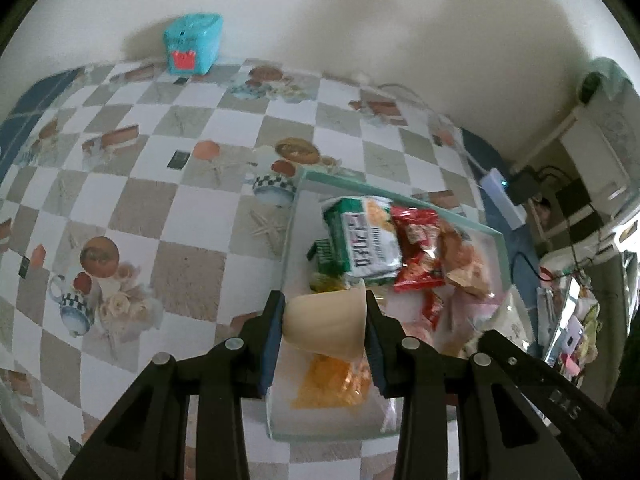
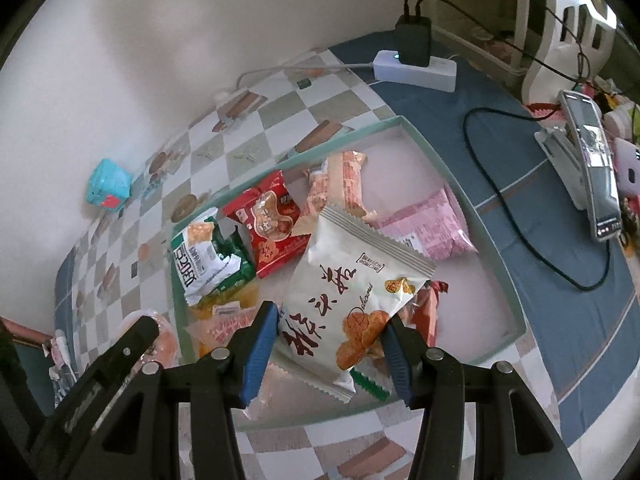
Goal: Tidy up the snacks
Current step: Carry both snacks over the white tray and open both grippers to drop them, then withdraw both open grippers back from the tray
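Left wrist view: left gripper (image 1: 325, 318) clamped across a small cream jelly cup (image 1: 326, 326), tipped on its side, rim pointing right. Held over the near-left corner of a shallow green-rimmed tray (image 1: 404, 194) on a checkered tablecloth (image 1: 160, 152), presumably for dropping in with the other snacks. Beyond the cup, a green-and-white packet (image 1: 366, 240) and a red packet (image 1: 418, 252); below it, an orange packet (image 1: 332, 384). Teal box (image 1: 194, 42) far left against the wall. Right part of the tray blurred, contents there hard to name.

Right wrist view: right gripper (image 2: 330, 346) closed on a white pastry packet (image 2: 352, 300), pinched by its sides and standing tilted above the tray's middle. Pink packet (image 2: 428, 224) to the right, peach packet (image 2: 342, 178) farther off. Snacks beneath the white packet largely hidden. Power strip (image 2: 416, 70) far right.
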The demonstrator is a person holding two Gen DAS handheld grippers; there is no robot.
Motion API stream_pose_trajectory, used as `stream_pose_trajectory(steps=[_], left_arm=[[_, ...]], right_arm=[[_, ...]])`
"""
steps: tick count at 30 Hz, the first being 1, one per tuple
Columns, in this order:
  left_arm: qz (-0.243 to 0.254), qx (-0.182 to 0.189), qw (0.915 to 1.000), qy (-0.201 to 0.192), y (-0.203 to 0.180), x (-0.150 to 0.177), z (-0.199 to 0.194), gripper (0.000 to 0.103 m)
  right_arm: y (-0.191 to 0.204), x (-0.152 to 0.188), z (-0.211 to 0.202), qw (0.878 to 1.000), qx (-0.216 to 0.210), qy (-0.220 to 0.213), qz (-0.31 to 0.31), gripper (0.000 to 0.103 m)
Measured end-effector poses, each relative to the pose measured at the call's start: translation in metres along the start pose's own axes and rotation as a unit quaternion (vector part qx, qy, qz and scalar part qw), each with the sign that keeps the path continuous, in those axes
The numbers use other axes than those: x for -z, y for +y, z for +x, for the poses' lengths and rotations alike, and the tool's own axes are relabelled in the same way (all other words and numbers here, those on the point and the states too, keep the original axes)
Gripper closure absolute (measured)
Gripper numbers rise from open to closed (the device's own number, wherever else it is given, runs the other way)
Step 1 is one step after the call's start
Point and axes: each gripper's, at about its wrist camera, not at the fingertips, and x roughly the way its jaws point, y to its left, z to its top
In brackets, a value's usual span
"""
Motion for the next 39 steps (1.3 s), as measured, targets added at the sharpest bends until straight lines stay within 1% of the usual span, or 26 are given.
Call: stream_pose_trajectory(steps=[5, 8, 14, 16, 17, 18, 23, 25, 26, 27, 29, 32, 33, 35, 37, 39], left_arm=[[0.001, -0.027, 0.9996, 0.008, 0.006, -0.006, 0.016, 0.064], [0.002, -0.019, 0.9996, 0.019, 0.005, -0.006, 0.022, 0.064], [0.028, -0.014, 0.9991, 0.027, -0.008, -0.001, 0.027, 0.064], [0.029, -0.009, 0.9991, 0.029, -0.008, -0.001, 0.027, 0.058], [0.024, -0.004, 0.9993, 0.029, -0.007, -0.002, 0.026, 0.045], [0.020, -0.001, 0.9994, 0.029, -0.006, -0.002, 0.026, 0.034], [0.013, 0.005, 0.9996, 0.026, -0.001, -0.001, 0.018, 0.033], [0.012, 0.007, 0.9997, 0.022, 0.002, 0.000, 0.012, 0.027], [0.012, 0.006, 0.9998, 0.018, 0.003, 0.001, 0.008, 0.021], [0.012, 0.004, 0.9998, 0.013, 0.005, 0.001, 0.004, 0.019], [0.013, -0.007, 0.9999, 0.001, 0.009, 0.003, -0.005, 0.017], [0.018, -0.041, 0.9989, -0.017, 0.015, 0.009, -0.017, 0.010], [0.022, -0.057, 0.9978, -0.024, 0.017, 0.011, -0.022, 0.010], [0.032, -0.088, 0.9950, -0.034, 0.021, 0.017, -0.031, 0.010], [0.036, -0.111, 0.9921, -0.045, 0.026, 0.024, -0.041, 0.010], [0.032, -0.125, 0.9905, -0.048, 0.033, 0.030, -0.048, 0.010]], right_arm=[[0.005, -0.005, 0.008, 1.000, 0.001, 0.004, -0.009, 0.049], [0.008, -0.005, 0.013, 1.000, 0.002, 0.007, -0.014, 0.049], [0.007, -0.005, 0.016, 1.000, 0.005, 0.010, -0.013, 0.049], [0.007, -0.005, 0.016, 1.000, 0.007, 0.008, -0.012, 0.048], [0.007, -0.005, 0.016, 1.000, 0.007, 0.008, -0.013, 0.047], [0.007, -0.005, 0.016, 1.000, 0.008, 0.008, -0.013, 0.047], [0.009, -0.004, 0.015, 1.000, 0.010, 0.005, -0.020, 0.046], [0.010, -0.002, 0.013, 1.000, 0.010, 0.003, -0.023, 0.045], [0.010, -0.001, 0.012, 1.000, 0.011, 0.002, -0.025, 0.043], [0.010, 0.001, 0.011, 1.000, 0.012, 0.000, -0.027, 0.040], [0.011, 0.004, 0.008, 0.999, 0.012, -0.003, -0.029, 0.031], [0.013, 0.013, 0.004, 0.999, 0.014, -0.010, -0.037, 0.024], [0.014, 0.015, 0.002, 0.999, 0.013, -0.012, -0.039, 0.022], [0.016, 0.021, -0.003, 0.999, 0.014, -0.020, -0.040, 0.011], [0.019, 0.026, -0.008, 0.998, 0.012, -0.029, -0.047, 0.005], [0.023, 0.032, -0.013, 0.998, 0.009, -0.037, -0.056, 0.002]])
